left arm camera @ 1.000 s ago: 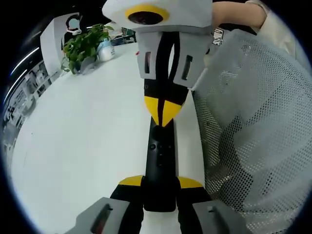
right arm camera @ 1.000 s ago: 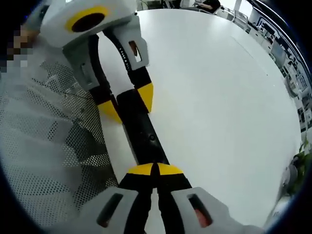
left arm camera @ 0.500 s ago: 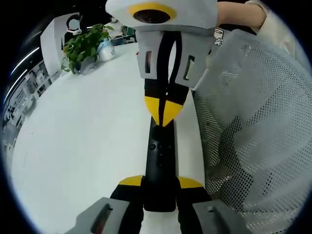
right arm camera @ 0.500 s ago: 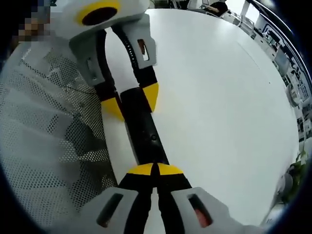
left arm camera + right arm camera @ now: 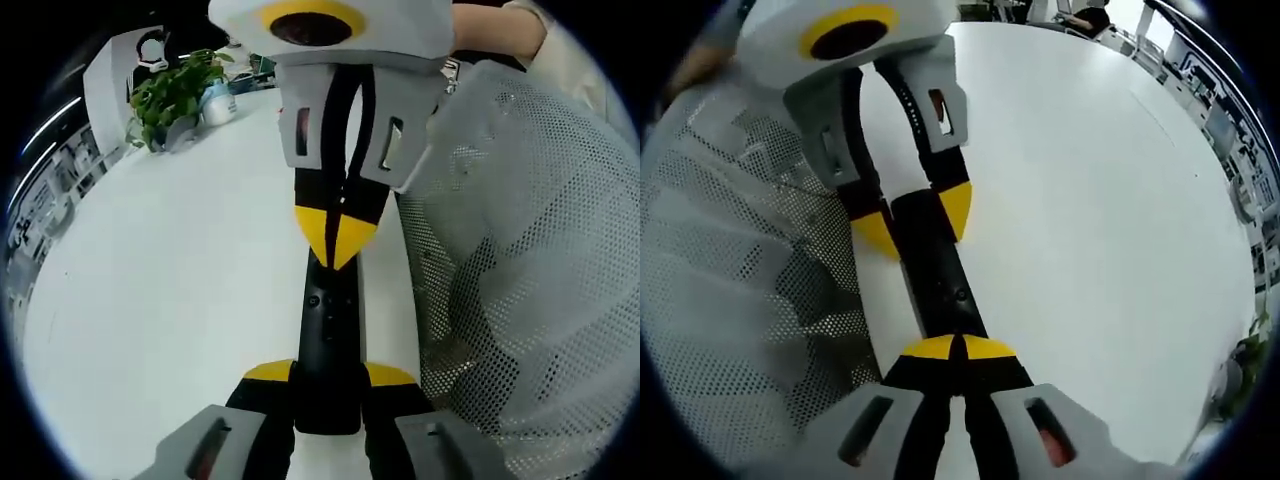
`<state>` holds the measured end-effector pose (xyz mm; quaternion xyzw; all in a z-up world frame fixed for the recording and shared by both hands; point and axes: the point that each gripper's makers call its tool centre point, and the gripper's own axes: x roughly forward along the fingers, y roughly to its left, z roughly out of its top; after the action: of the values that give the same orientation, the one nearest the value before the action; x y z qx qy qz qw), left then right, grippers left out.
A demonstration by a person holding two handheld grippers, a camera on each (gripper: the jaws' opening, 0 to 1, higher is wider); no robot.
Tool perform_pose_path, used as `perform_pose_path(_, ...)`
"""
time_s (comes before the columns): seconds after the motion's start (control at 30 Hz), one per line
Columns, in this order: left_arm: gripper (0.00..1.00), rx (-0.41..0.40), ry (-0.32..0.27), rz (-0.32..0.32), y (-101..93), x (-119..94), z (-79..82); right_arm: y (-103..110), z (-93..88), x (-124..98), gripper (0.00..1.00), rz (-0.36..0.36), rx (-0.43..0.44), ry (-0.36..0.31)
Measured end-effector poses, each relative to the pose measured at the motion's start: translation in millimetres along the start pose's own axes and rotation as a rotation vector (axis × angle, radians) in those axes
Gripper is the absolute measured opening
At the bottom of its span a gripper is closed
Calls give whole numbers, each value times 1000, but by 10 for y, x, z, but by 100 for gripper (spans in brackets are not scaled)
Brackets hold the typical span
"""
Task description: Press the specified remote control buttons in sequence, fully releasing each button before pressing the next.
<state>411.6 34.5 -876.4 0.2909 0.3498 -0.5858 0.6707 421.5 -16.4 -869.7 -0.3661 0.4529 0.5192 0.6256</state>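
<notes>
Your right gripper (image 5: 340, 250) has just dipped toward the remote (image 5: 327, 345).
Its jaws are together as 1 point above the buttons; your left gripper (image 5: 328, 375) stays clamped on the remote, so a press looks imminent.

Left grey, yellow-tipped two-jaw gripper (image 5: 327, 385): jaws clamped either side of a load. Right grey, yellow-tipped two-jaw gripper (image 5: 958, 349): jaws together, tips meeting.
</notes>
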Motion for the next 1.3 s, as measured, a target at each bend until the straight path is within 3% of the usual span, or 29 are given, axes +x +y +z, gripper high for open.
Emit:
perform_pose_path(0.53, 25, -6, -4, -3, 3, 1, -2, 5, 10, 21, 0, 16, 27, 9)
perform_pose_path(0.67, 25, -8, -5, -2, 4, 3, -3, -9, 12, 15, 0, 40, 97, -13)
perform_pose_path(0.9, 25, -8, -5, -2, 2, 2, -3, 23, 11, 7, 0, 2, 26, -39)
perform_pose_path(1.13, 25, -8, -4, -1, 0, 3, -3, 71, 56, 4, 0, 32, 47, -50)
perform_pose_path(1.3, 25, -8, -4, -1, 0, 3, -2, 33, 74, 28, 0, 9, 26, -35)
